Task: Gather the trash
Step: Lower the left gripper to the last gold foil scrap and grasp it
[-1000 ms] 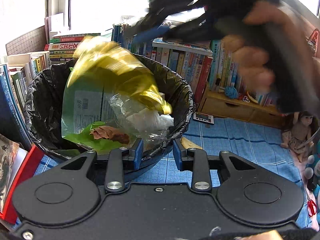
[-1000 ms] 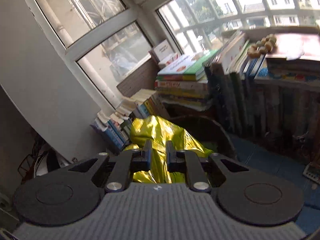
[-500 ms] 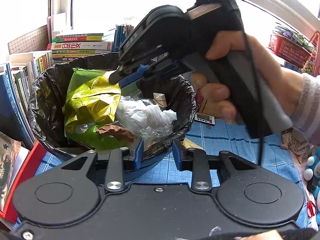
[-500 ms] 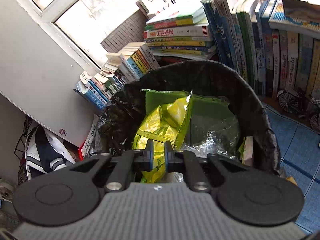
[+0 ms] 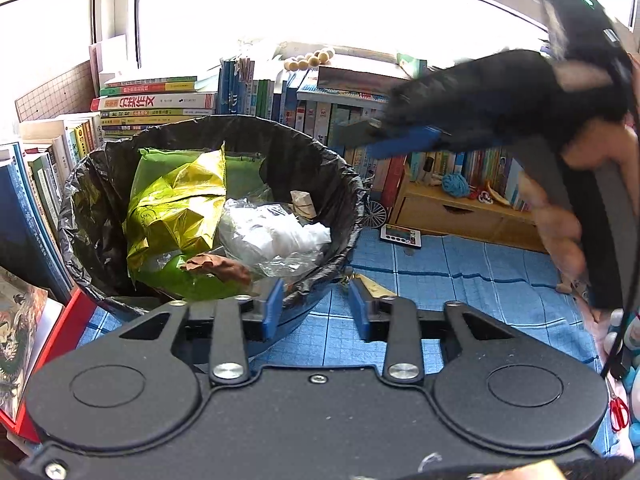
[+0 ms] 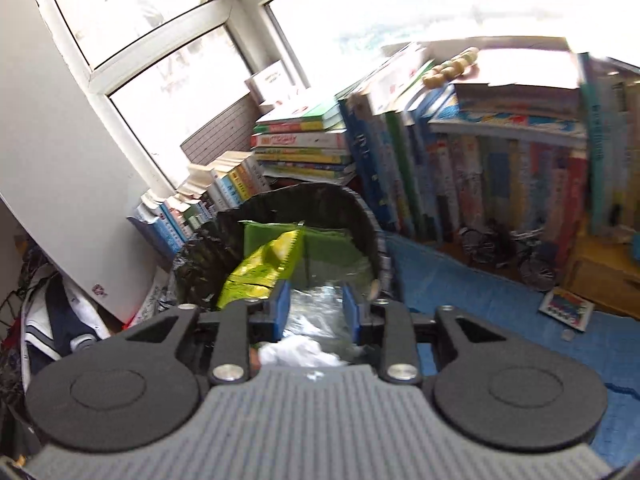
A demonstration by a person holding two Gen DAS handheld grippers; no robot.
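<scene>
Where the left wrist view looks down into the bin point(image 5: 344, 184), its black liner holds a yellow-green snack bag point(image 5: 176, 208) leaning against the far-left side, crumpled clear plastic point(image 5: 276, 236) beside it and a brown scrap point(image 5: 218, 266) in front. The left gripper point(image 5: 316, 308) sits low at the bin's near rim, its blue-padded jaws opening with nothing pinched between them. Only this view shows the right gripper point(image 5: 384, 140) from outside: blurred, held in a hand point(image 5: 560, 236) up and to the right of the bin, over the blue checked mat point(image 5: 460, 272). It also takes in a wooden drawer unit point(image 5: 452, 216) and red scissors point(image 5: 618, 410).

The right wrist view, itself blurred, shows the right gripper point(image 6: 314, 308) with jaws opening and nothing between the pads; the snack bag point(image 6: 268, 268) lies free in the bin point(image 6: 372, 224) beyond them. This view alone shows the white wall panel point(image 6: 60, 168) and clothes point(image 6: 60, 320) left of the bin. Stacked books point(image 6: 304, 148) stand behind in both.
</scene>
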